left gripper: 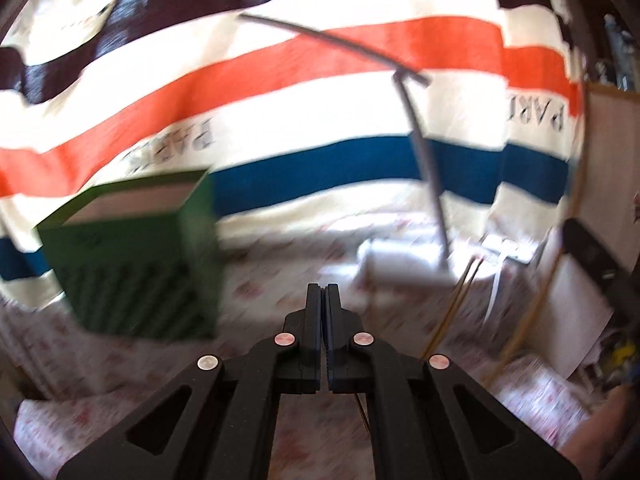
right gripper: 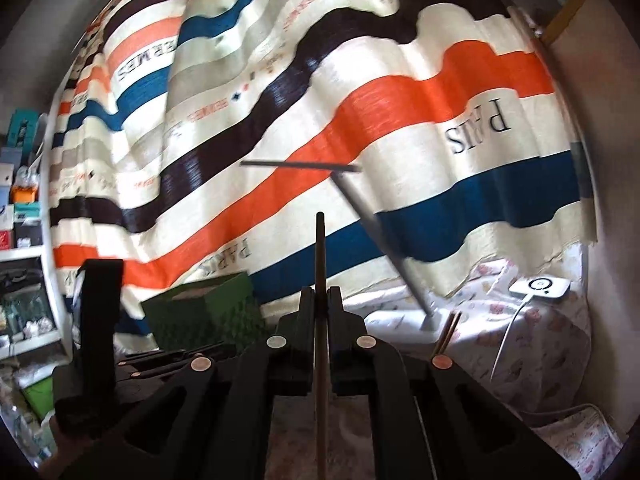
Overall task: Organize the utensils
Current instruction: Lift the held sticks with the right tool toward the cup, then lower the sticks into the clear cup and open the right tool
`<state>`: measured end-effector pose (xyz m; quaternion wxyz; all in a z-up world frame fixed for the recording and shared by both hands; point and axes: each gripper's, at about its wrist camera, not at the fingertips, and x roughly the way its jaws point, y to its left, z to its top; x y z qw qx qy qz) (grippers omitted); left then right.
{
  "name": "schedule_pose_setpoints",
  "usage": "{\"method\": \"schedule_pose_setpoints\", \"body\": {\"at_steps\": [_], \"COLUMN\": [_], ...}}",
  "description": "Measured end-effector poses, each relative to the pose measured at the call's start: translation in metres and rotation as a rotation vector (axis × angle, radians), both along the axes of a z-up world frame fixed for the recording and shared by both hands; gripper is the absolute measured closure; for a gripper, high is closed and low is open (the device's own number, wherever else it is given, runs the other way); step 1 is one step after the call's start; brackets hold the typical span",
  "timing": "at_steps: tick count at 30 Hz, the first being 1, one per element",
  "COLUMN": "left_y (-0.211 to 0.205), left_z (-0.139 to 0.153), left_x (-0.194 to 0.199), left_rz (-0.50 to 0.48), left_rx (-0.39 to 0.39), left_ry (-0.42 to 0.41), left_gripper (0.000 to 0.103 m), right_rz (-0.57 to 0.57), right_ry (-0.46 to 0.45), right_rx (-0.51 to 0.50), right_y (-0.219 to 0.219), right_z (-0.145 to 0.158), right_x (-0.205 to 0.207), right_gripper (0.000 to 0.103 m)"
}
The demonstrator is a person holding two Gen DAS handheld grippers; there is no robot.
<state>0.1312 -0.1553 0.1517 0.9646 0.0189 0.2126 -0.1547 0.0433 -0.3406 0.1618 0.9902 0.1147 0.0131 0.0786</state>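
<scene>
My left gripper (left gripper: 323, 289) is shut with nothing between its fingers, held above the patterned table cloth (left gripper: 280, 264). A green slotted utensil holder (left gripper: 136, 256) stands just to its left and ahead. My right gripper (right gripper: 320, 292) is shut on a dark brown chopstick (right gripper: 320, 248) that sticks up past the fingertips. The green holder (right gripper: 208, 312) shows left of the right gripper, with the left gripper's body (right gripper: 96, 320) beside it. Thin yellowish sticks (left gripper: 460, 300) lie at the right of the left wrist view and also show at the lower right of the right wrist view (right gripper: 447, 334).
A striped curtain (left gripper: 320, 80) hangs behind the table. A grey T-shaped stand (left gripper: 424, 152) rises from a white base. A white device (right gripper: 540, 286) with a cable lies at the right. Shelves with boxes (right gripper: 24, 208) stand far left.
</scene>
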Motion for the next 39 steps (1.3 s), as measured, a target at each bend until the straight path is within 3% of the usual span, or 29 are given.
{"method": "schedule_pose_setpoints", "body": {"at_steps": [5, 7, 8, 11, 16, 20, 26, 34, 37, 39], "left_y": [-0.036, -0.049, -0.051, -0.052, -0.071, -0.068, -0.054, -0.031, -0.022, -0.010], "left_z": [-0.007, -0.017, -0.021, -0.029, -0.057, -0.078, -0.089, -0.088, -0.078, -0.070], "left_x": [0.020, 0.032, 0.038, 0.049, 0.055, 0.044, 0.051, 0.040, 0.028, 0.019], "left_rz": [-0.002, 0.053, 0.064, 0.059, 0.116, 0.141, 0.101, 0.025, 0.046, 0.067], "left_rx": [0.022, 0.062, 0.043, -0.042, 0.054, 0.045, -0.017, -0.074, -0.037, -0.033], "left_ry": [-0.084, -0.093, -0.081, -0.068, -0.164, -0.248, -0.140, -0.094, -0.133, -0.155], "left_gripper": [0.102, 0.102, 0.102, 0.102, 0.102, 0.102, 0.102, 0.101, 0.084, 0.060], "right_rz": [-0.109, -0.169, -0.182, -0.160, -0.143, -0.097, -0.081, -0.072, -0.068, -0.070], "right_ry": [-0.026, -0.053, -0.057, -0.032, 0.017, 0.093, 0.158, 0.264, 0.285, 0.302], "right_rx": [-0.014, -0.005, 0.010, 0.062, 0.019, 0.004, 0.003, -0.021, -0.029, -0.039], "right_y": [-0.008, -0.014, -0.018, -0.034, -0.036, -0.035, -0.035, -0.032, -0.029, -0.026], "right_z": [0.000, -0.004, -0.006, -0.012, -0.023, -0.040, -0.057, -0.075, -0.072, -0.069], "right_x": [0.036, 0.046, 0.050, 0.063, 0.071, 0.076, 0.080, 0.095, 0.094, 0.093], "right_gripper": [0.096, 0.096, 0.096, 0.096, 0.096, 0.096, 0.096, 0.096, 0.096, 0.096]}}
